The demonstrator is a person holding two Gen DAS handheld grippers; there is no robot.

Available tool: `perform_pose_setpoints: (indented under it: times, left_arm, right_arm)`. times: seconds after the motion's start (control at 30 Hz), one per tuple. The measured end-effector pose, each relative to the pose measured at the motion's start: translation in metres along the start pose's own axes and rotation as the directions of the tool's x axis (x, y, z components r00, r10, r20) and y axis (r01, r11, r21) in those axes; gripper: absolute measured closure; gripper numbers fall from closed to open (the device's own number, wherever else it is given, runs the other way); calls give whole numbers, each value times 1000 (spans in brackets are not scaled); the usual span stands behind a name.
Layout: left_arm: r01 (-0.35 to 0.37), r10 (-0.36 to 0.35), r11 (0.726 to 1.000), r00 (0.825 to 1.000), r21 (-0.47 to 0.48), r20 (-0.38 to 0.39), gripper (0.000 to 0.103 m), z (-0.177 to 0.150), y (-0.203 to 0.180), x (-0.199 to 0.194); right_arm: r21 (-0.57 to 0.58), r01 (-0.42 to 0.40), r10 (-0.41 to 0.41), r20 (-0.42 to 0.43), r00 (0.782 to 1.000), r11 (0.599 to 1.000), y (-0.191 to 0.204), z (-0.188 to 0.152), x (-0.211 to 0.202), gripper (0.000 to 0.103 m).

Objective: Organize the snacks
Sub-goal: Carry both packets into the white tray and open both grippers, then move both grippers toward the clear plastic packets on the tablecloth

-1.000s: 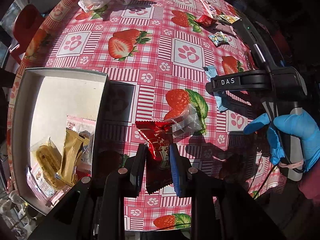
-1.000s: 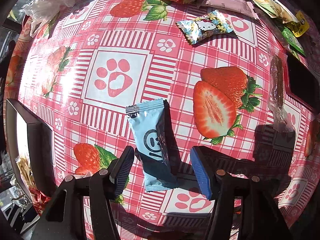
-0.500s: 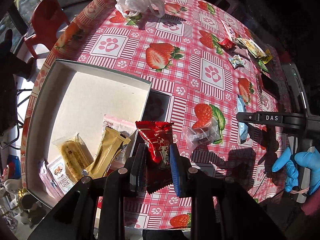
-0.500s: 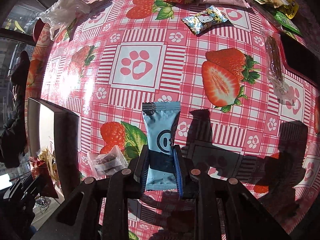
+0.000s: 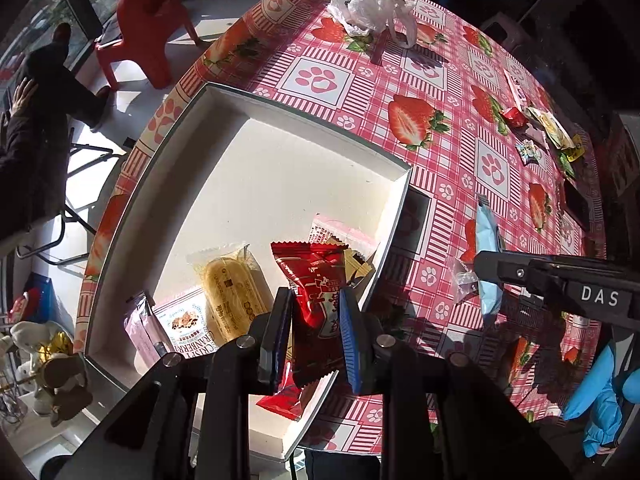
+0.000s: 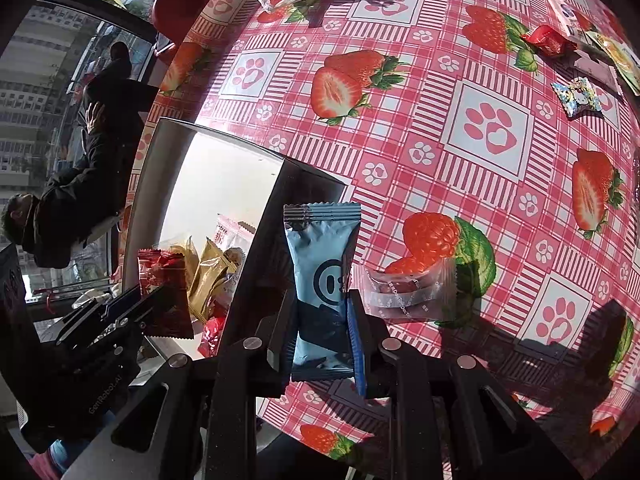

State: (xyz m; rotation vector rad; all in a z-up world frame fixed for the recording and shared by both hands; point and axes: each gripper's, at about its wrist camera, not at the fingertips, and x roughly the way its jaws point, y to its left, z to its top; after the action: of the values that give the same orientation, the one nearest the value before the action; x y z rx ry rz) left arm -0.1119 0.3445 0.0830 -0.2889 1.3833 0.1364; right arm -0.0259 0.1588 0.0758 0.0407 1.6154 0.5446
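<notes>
Sunlit strawberry-print worktop point(image 5: 440, 92) carries a white box point(image 5: 256, 176) at left of frame: left gripper point(image 5: 314, 336), fingers clamped on an upright red packet point(image 5: 316, 284), hangs over its near corner, nearer than the right gripper point(image 6: 320, 332) clamping an upright blue packet point(image 6: 320, 256).

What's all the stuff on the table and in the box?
box: one, white, at the table's edge
tablecloth: one, red check with strawberries and paws
red packet: one, held over the box
blue packet: one, held beside the box
yellow cake: one, in the box
gold packet: one, in the box
clear packet: one, on the cloth
plastic bag: one, white, far edge
snack pile: several, mixed colours, far right
red chair: one, on the floor
left gripper: black, shut on the red packet
right gripper: black, shut on the blue packet
glove: one, blue, lower right
</notes>
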Motion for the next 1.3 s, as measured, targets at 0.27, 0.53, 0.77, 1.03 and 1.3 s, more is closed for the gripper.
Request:
perform_pose_setpoints:
  times: [0.27,0.53,0.77,1.03,1.3]
  left_arm:
    - [-38,38,998,999,-48,-15,77,-8,31,5]
    - [-85,83,995,996,-59,-25,42,-14,41,7]
    - [-73,73,997,997,0,-18,31,-13,23,7]
    - [-33,40,981,999,193,-35,28,-15,-48,15]
    - [13,31,930,993,368,-114,27,-16,-127,35]
  right_arm:
    - [-80,-54,52,-26,998,995,70,26,30,78]
    - [-107,-76,70,-59,996,991,102,38,50,77]
    - [-31,17,-19,-69,997,999,61,27,49,1]
    - [200,121,-100,-110,989,972,-56,-21,42,1]
    - [375,248,-190,-186,964,893,-175,-93,38,1]
